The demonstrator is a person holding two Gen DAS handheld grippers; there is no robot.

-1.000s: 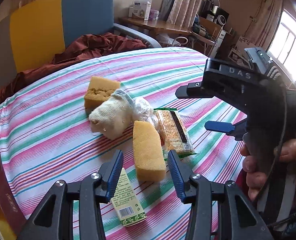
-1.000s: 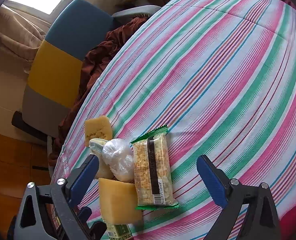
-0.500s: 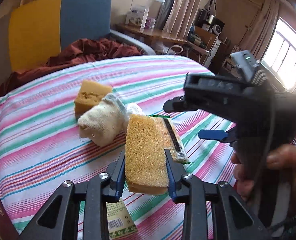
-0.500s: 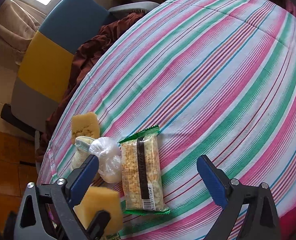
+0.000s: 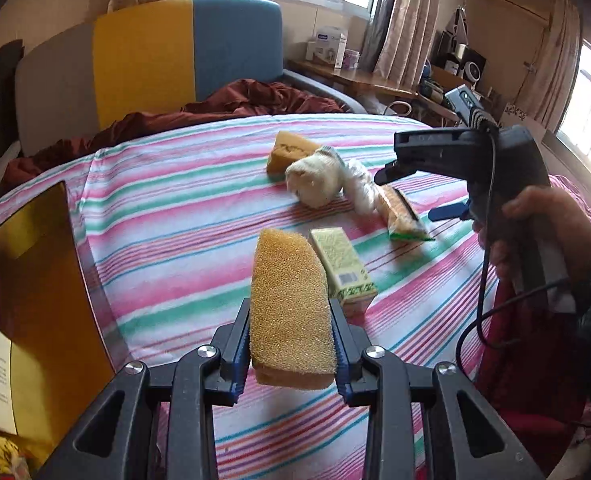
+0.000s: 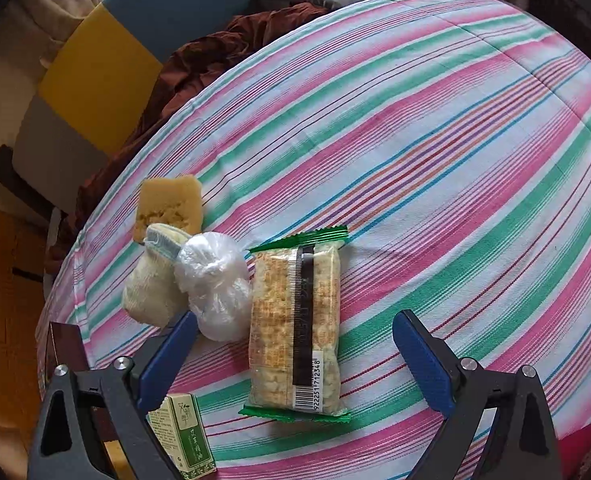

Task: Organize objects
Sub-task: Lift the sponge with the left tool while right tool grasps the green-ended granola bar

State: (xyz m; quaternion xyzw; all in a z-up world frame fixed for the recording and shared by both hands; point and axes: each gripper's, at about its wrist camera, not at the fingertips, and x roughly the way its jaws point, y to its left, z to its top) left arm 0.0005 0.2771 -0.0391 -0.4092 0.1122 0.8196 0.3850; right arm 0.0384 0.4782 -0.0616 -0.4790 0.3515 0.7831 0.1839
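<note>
Left wrist view: my left claw (image 5: 293,344) is clamped on a sponge (image 5: 291,308), both blue pads pressed to its sides, low in the middle of the frame, raised above the striped cloth (image 5: 167,220). Just right of it lies one green carton (image 5: 341,266). Further up I count one more sponge (image 5: 289,152), one sock (image 5: 315,182), one plastic bundle (image 5: 361,188) and one cracker pack (image 5: 401,216). A gold box (image 5: 43,304) stands at the left edge. My right hand (image 5: 535,236) grips the other tool at the right.

Right wrist view: my right claw (image 6: 295,356) stands wide apart, holding nothing, with the cracker pack (image 6: 295,328) lying between its fingers (image 6: 423,364). One sponge (image 6: 169,204), one sock (image 6: 153,284) and one bundle (image 6: 213,284) sit left of centre, one carton (image 6: 185,436) at the lower left.
</note>
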